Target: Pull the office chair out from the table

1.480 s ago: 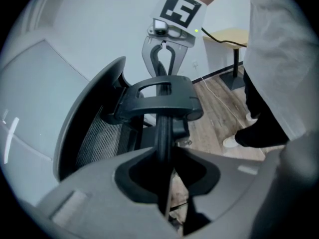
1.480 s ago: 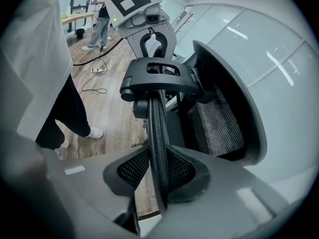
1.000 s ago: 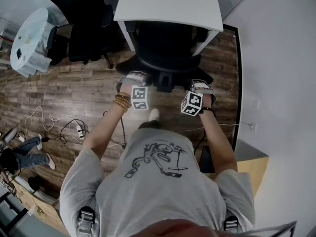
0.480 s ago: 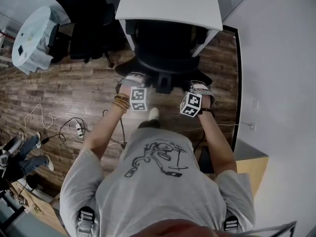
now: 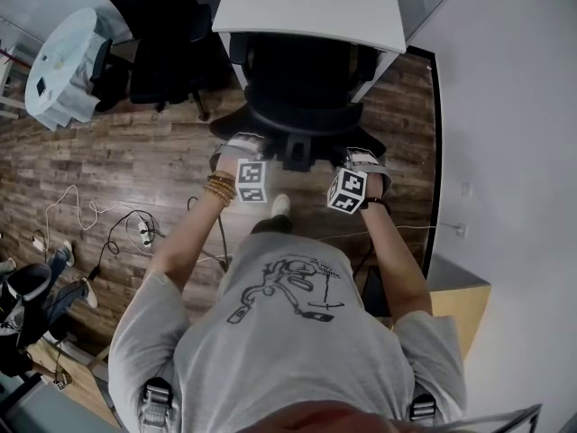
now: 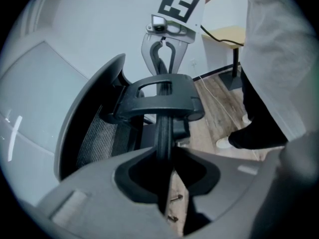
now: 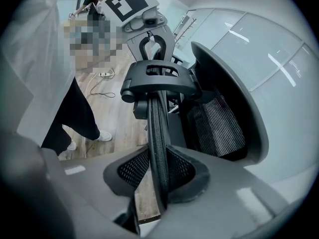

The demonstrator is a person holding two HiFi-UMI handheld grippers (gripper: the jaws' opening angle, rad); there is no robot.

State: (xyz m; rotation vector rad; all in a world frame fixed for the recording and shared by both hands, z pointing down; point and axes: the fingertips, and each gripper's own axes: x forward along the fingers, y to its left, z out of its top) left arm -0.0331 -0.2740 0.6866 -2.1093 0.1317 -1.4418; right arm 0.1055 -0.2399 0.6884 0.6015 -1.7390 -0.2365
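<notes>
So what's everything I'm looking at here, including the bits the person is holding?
office chair: one, black, pushed up to the table, top centre
table: one, white, top edge
second chair: one, black, left of the table
round table: one, pale, upper left
cables: several, black and white, on the wood floor, left
cabinet: one, light wood, lower right
left gripper: one, grey, shut on the office chair's back edge
right gripper: one, grey, shut on the same edge
T-shirt: one, grey, bottom centre
</notes>
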